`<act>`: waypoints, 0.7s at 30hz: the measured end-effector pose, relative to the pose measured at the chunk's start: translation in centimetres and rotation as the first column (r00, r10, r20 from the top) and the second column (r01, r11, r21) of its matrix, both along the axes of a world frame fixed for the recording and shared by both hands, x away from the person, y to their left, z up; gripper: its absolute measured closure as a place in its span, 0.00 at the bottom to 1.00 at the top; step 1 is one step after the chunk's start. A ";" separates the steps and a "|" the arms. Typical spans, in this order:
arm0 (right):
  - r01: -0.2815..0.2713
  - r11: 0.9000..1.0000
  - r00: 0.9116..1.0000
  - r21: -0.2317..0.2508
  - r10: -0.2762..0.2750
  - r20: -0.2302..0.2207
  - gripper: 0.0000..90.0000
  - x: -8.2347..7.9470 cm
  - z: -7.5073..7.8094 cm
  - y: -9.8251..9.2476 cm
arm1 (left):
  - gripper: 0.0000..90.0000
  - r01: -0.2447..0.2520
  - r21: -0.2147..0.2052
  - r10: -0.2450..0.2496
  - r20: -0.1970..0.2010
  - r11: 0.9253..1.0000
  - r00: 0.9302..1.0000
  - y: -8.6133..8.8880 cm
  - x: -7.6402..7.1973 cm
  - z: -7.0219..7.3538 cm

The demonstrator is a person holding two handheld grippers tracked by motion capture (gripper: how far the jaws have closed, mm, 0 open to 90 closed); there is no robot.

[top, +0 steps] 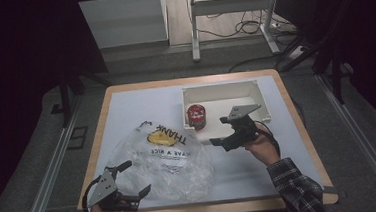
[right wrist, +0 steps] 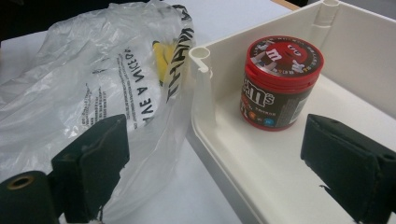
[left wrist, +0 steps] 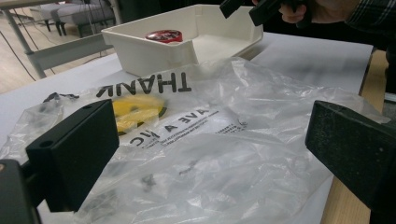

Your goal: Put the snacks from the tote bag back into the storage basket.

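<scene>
Black jaws of the right gripper (right wrist: 219,163) stand spread in the right gripper view, nothing between them, straddling the near wall of the white tray (right wrist: 205,121): one jaw is outside over the bag, the other over the tray floor. Just ahead stands the red candy tub (right wrist: 280,84), upright on the tray floor in the corner nearest the bag, its printed lid up. In the high view the tub (top: 196,116) sits at the tray's left end, with the right gripper (top: 228,133) just beside the tray's near wall.

The step in hand looks like a reach for the tub. To do it well, the gripper should lift clear of the wall, bring both jaws inside the tray, centre on the tub's body below the lid rim, and close squarely so the round side does not roll out.

A clear plastic bag (top: 164,160) printed with a yellow smiley lies crumpled on the table (top: 126,105) left of the tray, touching its corner. The left gripper (top: 131,182) rests at the bag's near edge, jaws wide apart and empty.
</scene>
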State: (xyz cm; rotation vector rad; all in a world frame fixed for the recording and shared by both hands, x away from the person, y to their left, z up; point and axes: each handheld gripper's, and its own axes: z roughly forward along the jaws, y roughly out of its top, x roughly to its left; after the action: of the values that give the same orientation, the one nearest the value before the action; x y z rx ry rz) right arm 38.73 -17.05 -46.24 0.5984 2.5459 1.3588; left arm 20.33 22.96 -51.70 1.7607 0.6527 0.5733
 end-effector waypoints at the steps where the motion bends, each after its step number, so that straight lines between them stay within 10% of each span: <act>1: 0.000 1.000 1.000 0.000 0.000 0.000 0.09 0.0 0.0 0.0 | 0.03 0.000 0.000 0.000 0.000 1.000 1.000 0.0 0.0 0.0; 21: 0.015 0.999 1.000 0.039 -0.015 0.004 0.08 -1.4 0.3 -2.0 | 0.03 0.008 0.016 -0.008 0.003 1.000 1.000 -0.2 0.0 0.0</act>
State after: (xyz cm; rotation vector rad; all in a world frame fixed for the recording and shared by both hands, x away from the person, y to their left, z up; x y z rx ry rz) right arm 37.35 -19.08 -45.93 0.6194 2.5119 1.4056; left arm 20.34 22.73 -51.74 1.7760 0.6404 0.5768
